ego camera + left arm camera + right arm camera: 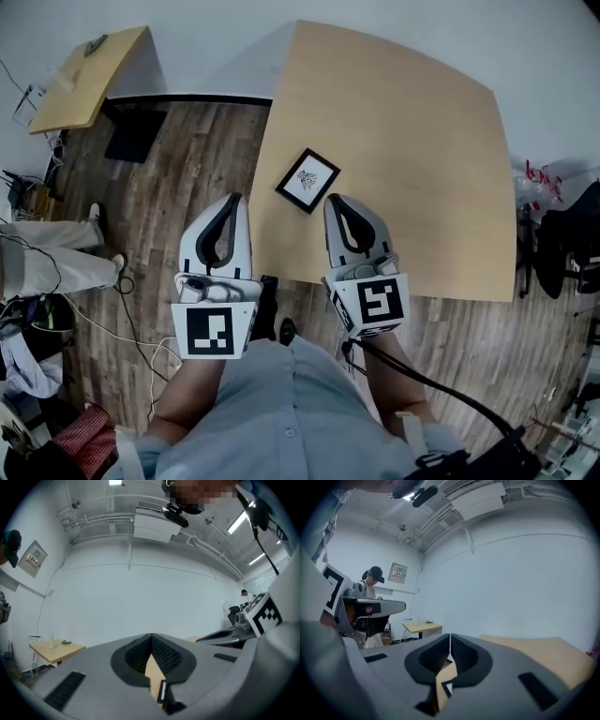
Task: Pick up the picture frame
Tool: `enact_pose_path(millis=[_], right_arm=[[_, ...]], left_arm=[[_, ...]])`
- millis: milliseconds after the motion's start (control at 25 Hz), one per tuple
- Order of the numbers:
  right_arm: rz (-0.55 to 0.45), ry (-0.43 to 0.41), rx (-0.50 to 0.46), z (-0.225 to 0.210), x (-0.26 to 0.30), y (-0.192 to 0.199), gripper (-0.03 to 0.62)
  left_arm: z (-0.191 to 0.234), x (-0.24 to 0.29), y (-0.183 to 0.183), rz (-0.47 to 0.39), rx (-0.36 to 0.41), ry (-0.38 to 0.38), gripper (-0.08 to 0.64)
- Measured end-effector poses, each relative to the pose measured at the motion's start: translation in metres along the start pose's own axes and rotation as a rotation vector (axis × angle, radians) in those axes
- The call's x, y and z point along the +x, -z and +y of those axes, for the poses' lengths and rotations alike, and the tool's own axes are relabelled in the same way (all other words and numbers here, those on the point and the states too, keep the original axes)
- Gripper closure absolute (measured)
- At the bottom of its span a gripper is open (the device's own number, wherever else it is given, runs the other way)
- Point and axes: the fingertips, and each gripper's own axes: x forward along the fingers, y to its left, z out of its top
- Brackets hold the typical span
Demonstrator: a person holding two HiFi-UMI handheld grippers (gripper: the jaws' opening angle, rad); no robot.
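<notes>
Smooth matt light-wood table [422,141]

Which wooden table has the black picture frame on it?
The large light-wood table, black picture frame near its edge; the small wooden table at left lacks one.

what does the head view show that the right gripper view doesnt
Only the head view: the picture frame whole, lying flat on the tan table, and the wood floor. Only the right gripper view: a person in a cap, a wall notice and the ceiling unit. Both: that table, the small side table, the left hand-held gripper and the right hand-held gripper.
</notes>
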Motion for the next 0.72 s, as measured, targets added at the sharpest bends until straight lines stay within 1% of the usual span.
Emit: enact_pose_path(millis=[120,360,560,720], right_arm=[[0.022,-0.002,0.008,-0.005,0.014,0.005,0.588],[0.102,0.011,0.038,-0.017,0.052,0.036,0.588],[0.197,0.01,0.059,-0.018,0.068,0.076,0.583],[0.28,-0.002,0.07,-0.015,0.079,0.112,0.577]], left_arm=[[0.005,0.01,0.005,0.028,0.001,0.015,0.558],[0.029,0.041,0.032,0.103,-0.015,0.03,0.558],[0.041,0.054,0.056,0.156,-0.035,0.045,0.559],[0.048,0.064,0.07,0.183,-0.038,0.054,0.558]])
